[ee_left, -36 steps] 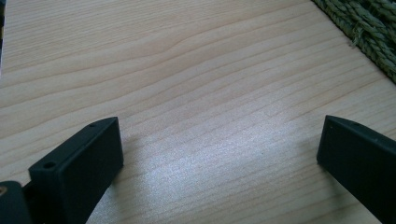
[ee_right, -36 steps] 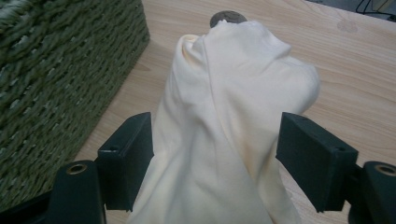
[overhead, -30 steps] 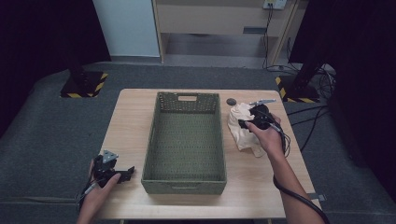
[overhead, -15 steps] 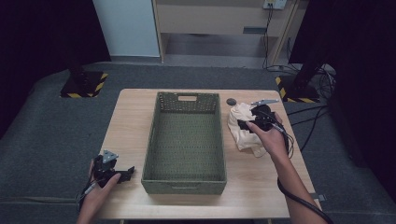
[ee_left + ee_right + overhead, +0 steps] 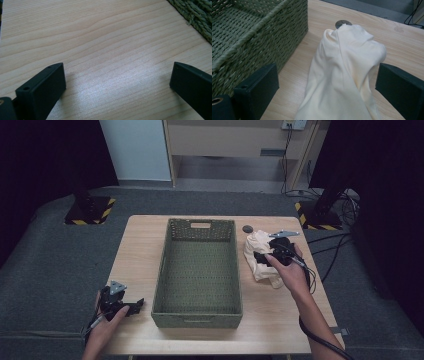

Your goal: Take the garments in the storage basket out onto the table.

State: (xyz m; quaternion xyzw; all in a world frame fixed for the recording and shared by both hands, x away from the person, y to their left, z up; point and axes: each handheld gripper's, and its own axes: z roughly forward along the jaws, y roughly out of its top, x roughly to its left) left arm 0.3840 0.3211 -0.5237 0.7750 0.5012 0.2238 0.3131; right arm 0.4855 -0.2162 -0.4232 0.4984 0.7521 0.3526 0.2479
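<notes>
We see one cream crumpled cloth (image 5: 342,75) between the right gripper (image 5: 327,82) jaws just opened, near one green woven basket (image 5: 197,265), left gripper (image 5: 117,82) jaws apart over bare wooden desk (image 5: 105,45)

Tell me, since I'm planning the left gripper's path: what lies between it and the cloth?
The high view shows the green woven basket standing between the left gripper and the cream cloth; bare table flanks the basket.

One woven basket (image 5: 197,306), one cream cloth (image 5: 256,251), one dark disc (image 5: 247,228), two tongs
</notes>
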